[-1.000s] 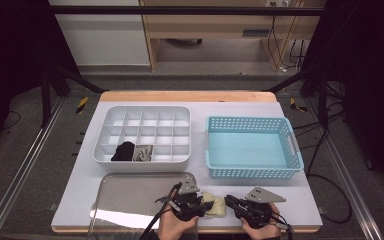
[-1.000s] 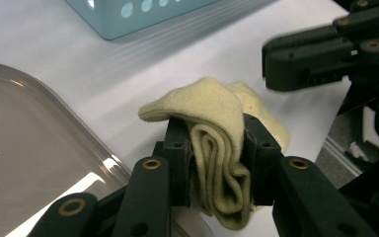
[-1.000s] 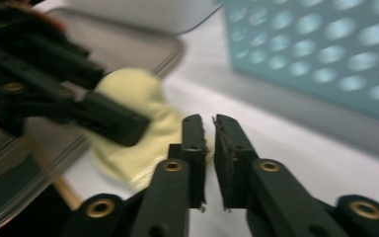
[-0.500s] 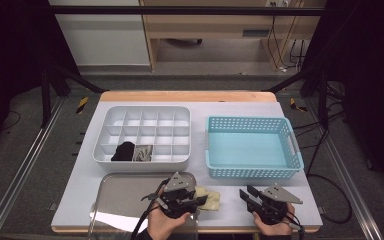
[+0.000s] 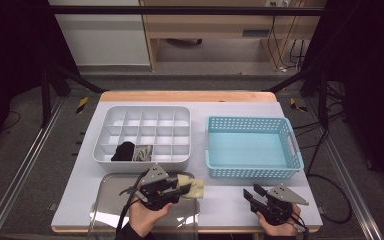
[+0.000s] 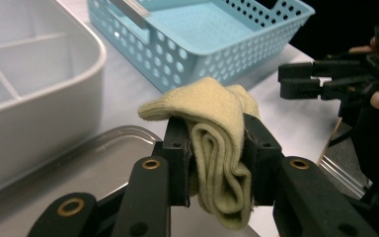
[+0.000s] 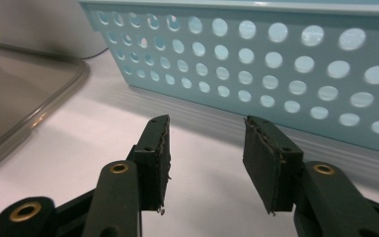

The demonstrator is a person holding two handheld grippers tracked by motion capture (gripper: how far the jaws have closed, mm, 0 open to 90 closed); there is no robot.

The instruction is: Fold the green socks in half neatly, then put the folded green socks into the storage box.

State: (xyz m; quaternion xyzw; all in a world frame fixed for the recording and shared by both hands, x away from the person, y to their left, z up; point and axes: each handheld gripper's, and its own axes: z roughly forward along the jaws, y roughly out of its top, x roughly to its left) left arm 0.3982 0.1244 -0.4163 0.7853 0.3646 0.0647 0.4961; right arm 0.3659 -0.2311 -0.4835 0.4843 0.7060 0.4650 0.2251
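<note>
Since a second ago the two hands have drawn apart: the left gripper (image 5: 181, 190) has carried the folded yellow cloth (image 5: 192, 187) leftward and up off the worktop (image 5: 225, 200), while the right gripper (image 5: 254, 195) has let go of the cloth and slid toward the lower right of the high view. The right gripper's fingers (image 7: 157, 158) have just been opening and now stand apart with nothing between them, the bare white worktop showing through the gap in the right gripper view.

The left gripper's fingers (image 6: 180, 163) are clamped on the yellow cloth (image 6: 212, 148), which is bunched in several folds between the pads and droops over the top of them. In the high view the cloth hangs at the lower middle of the frame, above the far edge of the clear tray (image 5: 105, 200) and just below the white divided box (image 5: 180, 157).

That box sits in the centre left, with a black item (image 5: 123, 151) and a grey patterned item (image 5: 142, 153) in two compartments of its near row. The light blue perforated basket (image 5: 252, 172) stands to the right of it, centre right of the frame. I can read no brand, label or writing on any of these things.
</note>
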